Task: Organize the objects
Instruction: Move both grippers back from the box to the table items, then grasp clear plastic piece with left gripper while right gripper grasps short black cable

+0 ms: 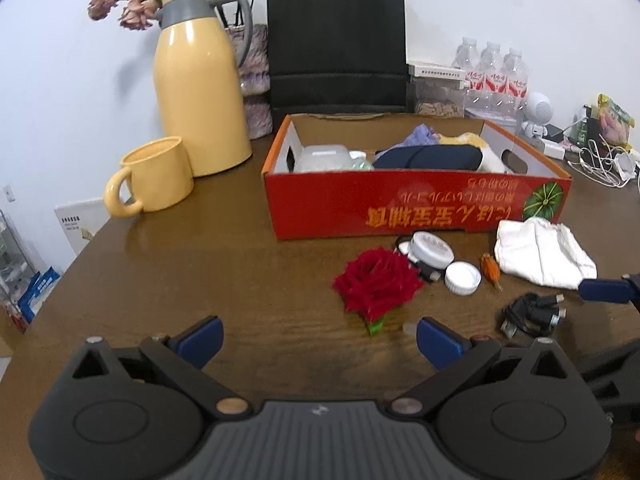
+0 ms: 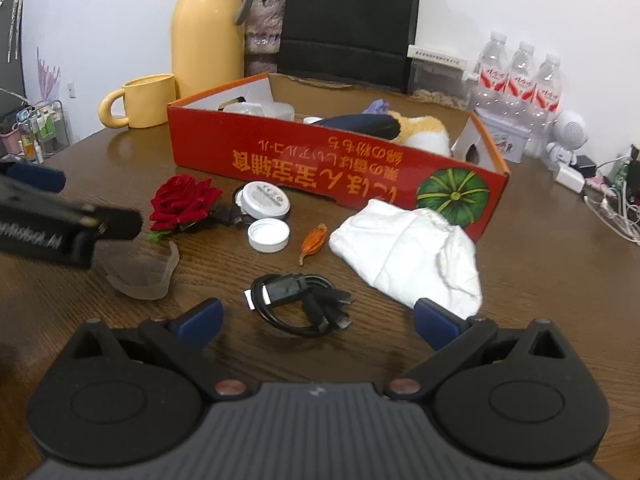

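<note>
Grippers both gape wide and empty: left gripper low before the red fabric rose, right gripper seemingly just above the coiled black cable on the brown wooden counter.

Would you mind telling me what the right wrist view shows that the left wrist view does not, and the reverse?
Only the right wrist view shows the clear plastic piece near the rose and the pale tin before the bottles. Only the left wrist view shows the dried flowers beside the whole yellow jug. Both show the red box, white cloth, black cable and both open grippers.
</note>
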Available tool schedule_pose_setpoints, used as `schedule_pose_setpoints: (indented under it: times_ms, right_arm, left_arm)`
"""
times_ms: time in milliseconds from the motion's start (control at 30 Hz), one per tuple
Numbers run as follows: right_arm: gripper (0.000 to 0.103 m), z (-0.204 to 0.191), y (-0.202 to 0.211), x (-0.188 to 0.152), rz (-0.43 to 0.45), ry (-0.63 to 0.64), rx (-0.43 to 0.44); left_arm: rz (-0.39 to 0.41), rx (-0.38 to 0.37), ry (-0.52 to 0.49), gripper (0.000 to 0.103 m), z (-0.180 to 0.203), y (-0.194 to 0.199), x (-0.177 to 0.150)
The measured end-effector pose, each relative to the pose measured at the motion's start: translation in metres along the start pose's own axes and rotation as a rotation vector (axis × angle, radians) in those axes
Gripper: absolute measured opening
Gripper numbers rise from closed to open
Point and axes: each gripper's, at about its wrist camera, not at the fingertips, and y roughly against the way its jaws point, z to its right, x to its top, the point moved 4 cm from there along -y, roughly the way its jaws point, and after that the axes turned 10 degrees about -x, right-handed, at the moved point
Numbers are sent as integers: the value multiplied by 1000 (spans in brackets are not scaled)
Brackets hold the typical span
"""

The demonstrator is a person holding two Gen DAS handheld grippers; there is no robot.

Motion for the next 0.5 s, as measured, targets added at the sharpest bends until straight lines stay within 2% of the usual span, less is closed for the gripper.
schedule_pose_setpoints:
  times_ms: [33,133,200,233,267,500]
  right_arm:
    - [103,-1,-3,0,-1,0,5]
    - [93,-2,-11,0,4,-13,18]
    - [80,-1,-13,2,3,-35,59]
    - [66,-1,-12,2,7,-43,71]
    - [61,-1,-10,3,18,-41,71]
    - [57,5,-2,1,47,-73,90]
  left_arm:
    - [-1,3,3,103,-1,1,-2]
    - [0,10,13,103,-5,5,-5]
    - [-1,12,21,103,-7,7,-6]
    - [-1,11,25,103,-7,8,-6]
    - [-1,9,28,103,-7,9,-5]
    - [-13,-5,17,103,3,6,-8]
